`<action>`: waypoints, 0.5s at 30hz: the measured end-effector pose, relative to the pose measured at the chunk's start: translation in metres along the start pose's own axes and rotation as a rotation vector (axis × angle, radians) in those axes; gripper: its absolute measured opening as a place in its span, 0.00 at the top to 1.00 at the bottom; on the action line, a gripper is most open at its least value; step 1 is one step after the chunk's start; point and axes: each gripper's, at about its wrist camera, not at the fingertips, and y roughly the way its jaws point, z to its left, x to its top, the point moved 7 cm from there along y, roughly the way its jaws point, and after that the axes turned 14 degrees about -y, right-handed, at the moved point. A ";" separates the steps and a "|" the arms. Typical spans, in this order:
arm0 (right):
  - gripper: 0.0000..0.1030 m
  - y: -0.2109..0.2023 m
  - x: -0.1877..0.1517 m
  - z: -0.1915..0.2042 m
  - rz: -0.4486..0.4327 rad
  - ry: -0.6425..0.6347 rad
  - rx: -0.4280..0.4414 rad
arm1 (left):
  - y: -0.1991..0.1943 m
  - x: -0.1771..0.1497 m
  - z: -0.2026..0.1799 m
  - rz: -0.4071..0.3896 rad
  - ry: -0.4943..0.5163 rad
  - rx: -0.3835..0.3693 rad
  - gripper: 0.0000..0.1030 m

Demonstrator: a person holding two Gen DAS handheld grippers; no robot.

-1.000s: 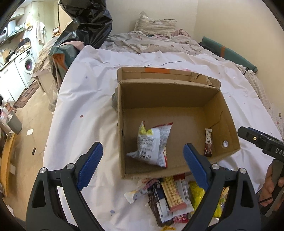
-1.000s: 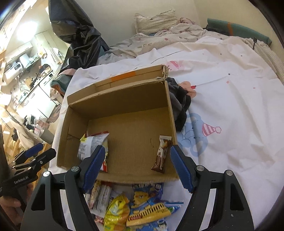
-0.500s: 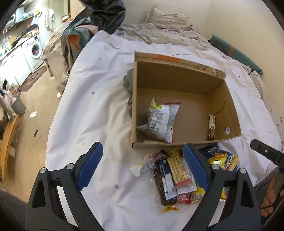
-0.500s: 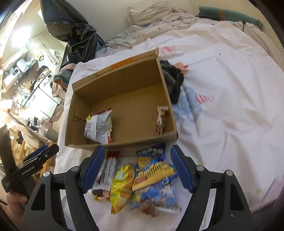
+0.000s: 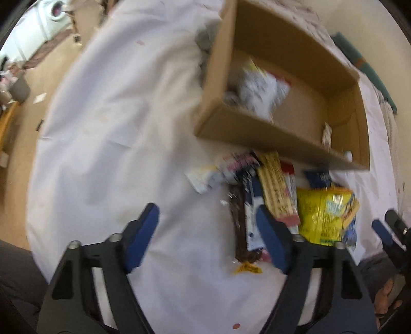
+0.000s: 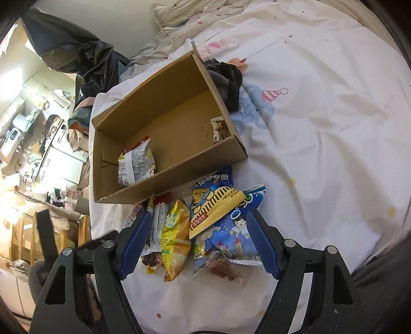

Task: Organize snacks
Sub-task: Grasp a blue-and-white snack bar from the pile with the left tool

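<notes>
An open cardboard box [image 5: 257, 133] [image 6: 179, 177] sits on the white bed sheet. It holds a white chip bag [image 5: 262, 90] [image 6: 136, 161] and a small chocolate bar [image 5: 326, 133] [image 6: 218, 128]. A pile of snacks lies in front of it, among them a yellow packet [image 5: 323, 215] [image 6: 174, 231], a yellow striped pack [image 5: 276, 185] [image 6: 218, 205] and a blue packet [image 6: 231, 231]. My left gripper [image 5: 208, 236] hovers over the pile's left end, its jaws closing. A dark brown bar [image 5: 239, 223] shows just inside its right finger, and the pads press on nothing. My right gripper [image 6: 200, 239] [image 5: 388, 231] stands open above the pile.
A dark cloth [image 6: 228, 79] lies against the box's right wall. A black plastic bag [image 6: 84, 51] is heaped at the bed's far left corner. Beyond the bed's left edge are the floor and a washing machine [image 5: 55, 7]. The left wrist view is blurred.
Both grippers have dropped from over the box to over the snack pile. The left gripper has tipped downward and its jaws have narrowed. The box and its contents have not moved.
</notes>
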 end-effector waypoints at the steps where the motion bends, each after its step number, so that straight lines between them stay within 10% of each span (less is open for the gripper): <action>1: 0.24 0.000 0.000 -0.001 -0.001 0.001 -0.001 | 0.006 -0.003 -0.004 0.018 0.007 -0.005 0.35; 10: 0.24 0.004 -0.001 -0.006 0.014 0.020 -0.009 | 0.025 -0.005 -0.038 0.033 0.112 0.003 0.57; 15: 0.24 0.006 -0.003 -0.007 0.023 0.018 -0.015 | 0.038 -0.008 -0.039 0.080 0.111 0.017 0.87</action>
